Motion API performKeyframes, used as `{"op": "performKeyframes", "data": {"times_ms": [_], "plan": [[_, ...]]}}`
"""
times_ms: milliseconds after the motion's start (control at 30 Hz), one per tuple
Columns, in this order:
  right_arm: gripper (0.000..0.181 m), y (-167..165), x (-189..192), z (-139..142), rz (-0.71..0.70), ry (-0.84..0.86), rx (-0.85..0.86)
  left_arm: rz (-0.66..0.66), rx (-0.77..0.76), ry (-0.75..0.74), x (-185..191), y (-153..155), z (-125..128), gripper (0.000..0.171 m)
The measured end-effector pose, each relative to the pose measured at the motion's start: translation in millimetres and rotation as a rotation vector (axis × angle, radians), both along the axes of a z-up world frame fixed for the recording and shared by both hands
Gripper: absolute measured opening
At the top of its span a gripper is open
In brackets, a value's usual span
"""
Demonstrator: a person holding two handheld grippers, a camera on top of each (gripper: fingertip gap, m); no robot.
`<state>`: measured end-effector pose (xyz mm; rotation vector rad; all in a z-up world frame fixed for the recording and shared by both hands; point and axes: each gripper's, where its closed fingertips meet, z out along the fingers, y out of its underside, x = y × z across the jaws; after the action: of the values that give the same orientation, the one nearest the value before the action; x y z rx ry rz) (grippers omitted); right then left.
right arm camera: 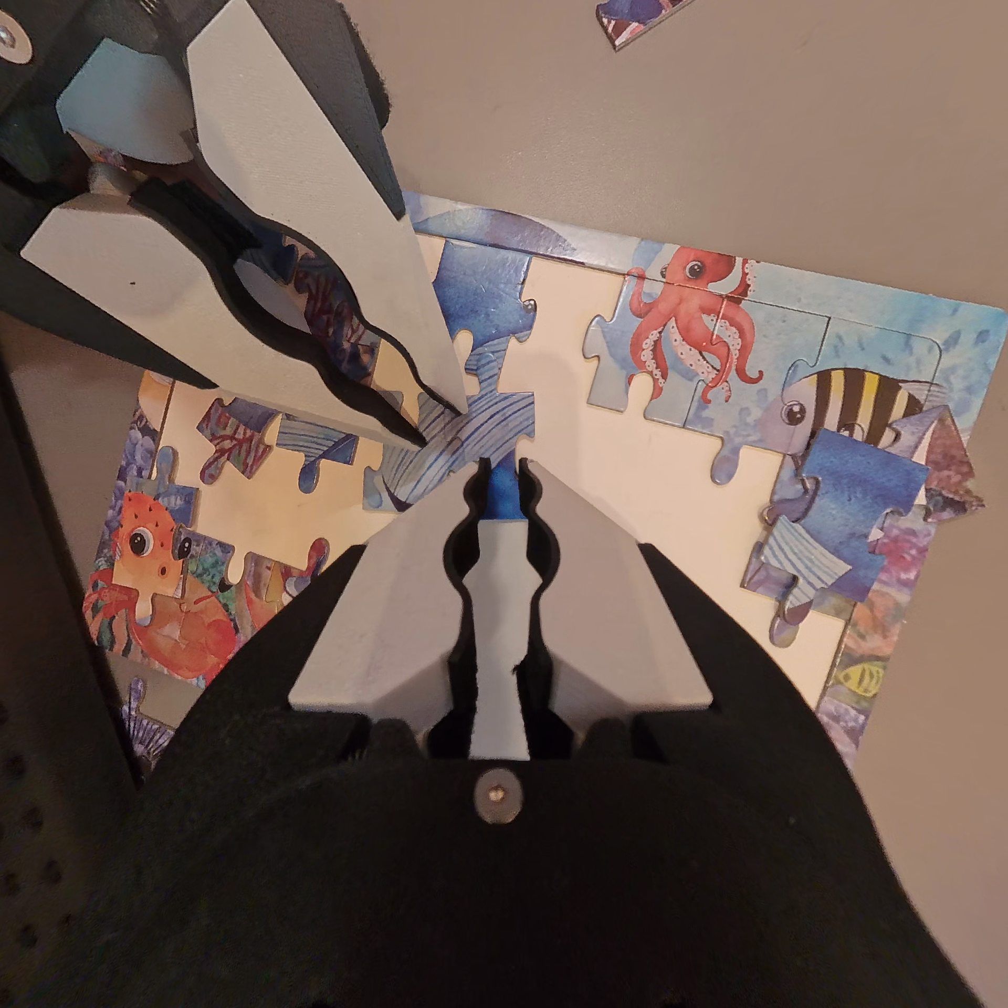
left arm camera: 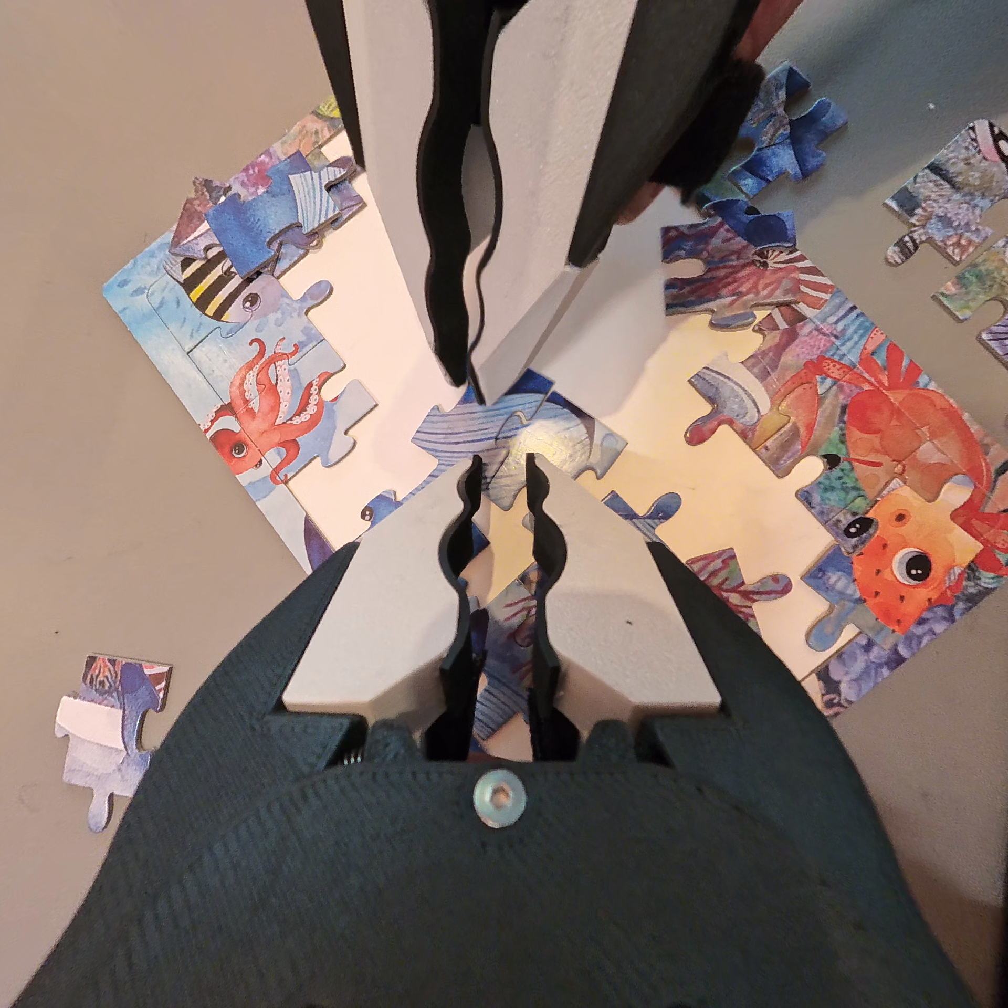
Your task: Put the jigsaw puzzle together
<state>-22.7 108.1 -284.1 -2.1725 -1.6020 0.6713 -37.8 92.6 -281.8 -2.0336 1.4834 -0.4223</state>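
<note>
Both the left gripper (left arm camera: 504, 458) and right gripper (right arm camera: 502, 463), jaws slightly parted and grasping nothing, press the striped whale pieces (right arm camera: 480, 420) mid-tray; next, seat them flush toward 12 o'clock.

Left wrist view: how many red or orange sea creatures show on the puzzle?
3: an octopus at left, a crab at right, an orange fish below it. The left claw and right claw may hide more.

The jigsaw pieces (left arm camera: 523, 431) look like printed cardboard with a slight gloss. The left hand-held gripper (left arm camera: 504, 463) is ribbed, matt dark plastic with smooth white fingers (left arm camera: 589, 545). The worktop (right arm camera: 654, 109) is matt grey.
</note>
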Motion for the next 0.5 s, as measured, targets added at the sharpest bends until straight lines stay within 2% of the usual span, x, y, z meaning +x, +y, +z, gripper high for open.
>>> {"op": "performKeyframes", "data": {"times_ms": [500], "plan": [[0.0,-11,0,0,0.06,-0.004,-0.031,0.017,0.013,-0.01,2,6,-2,0.009]]}}
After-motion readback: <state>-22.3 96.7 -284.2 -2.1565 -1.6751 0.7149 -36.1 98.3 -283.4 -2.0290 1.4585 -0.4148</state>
